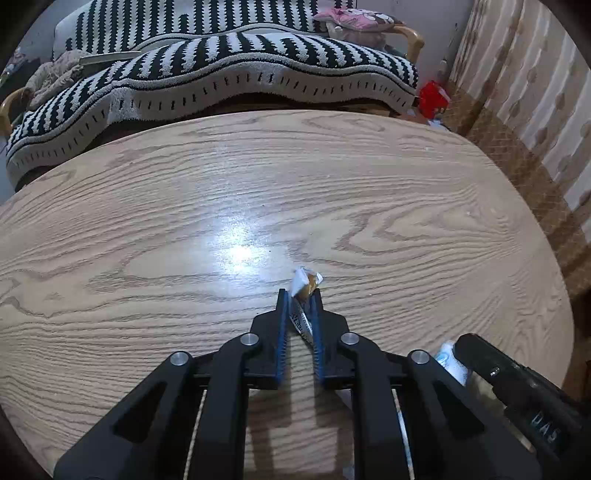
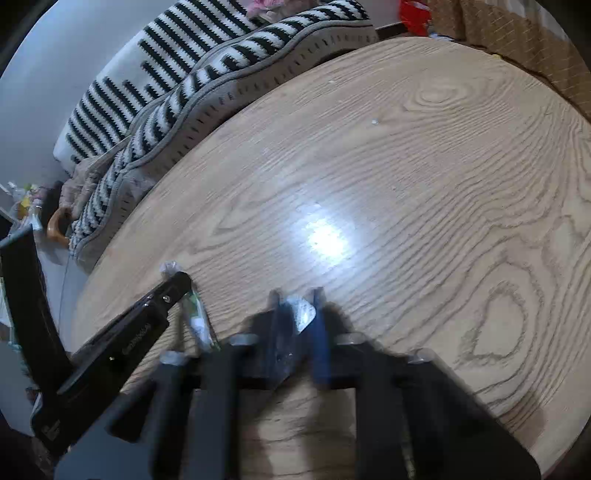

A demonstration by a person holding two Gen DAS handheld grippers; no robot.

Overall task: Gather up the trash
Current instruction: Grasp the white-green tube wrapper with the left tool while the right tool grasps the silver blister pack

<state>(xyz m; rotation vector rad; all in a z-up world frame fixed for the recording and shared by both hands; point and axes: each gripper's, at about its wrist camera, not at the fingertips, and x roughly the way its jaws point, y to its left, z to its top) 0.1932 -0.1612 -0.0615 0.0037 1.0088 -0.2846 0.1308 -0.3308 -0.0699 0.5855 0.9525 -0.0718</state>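
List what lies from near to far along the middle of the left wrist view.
left gripper shut on a crumpled wrapper → bare wooden table → black-and-white striped sofa cover → pink cushion

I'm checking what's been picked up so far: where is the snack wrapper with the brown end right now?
In the left wrist view the snack wrapper is pinched between the left gripper fingers, just above the wooden table, its crumpled tip poking past the fingertips.
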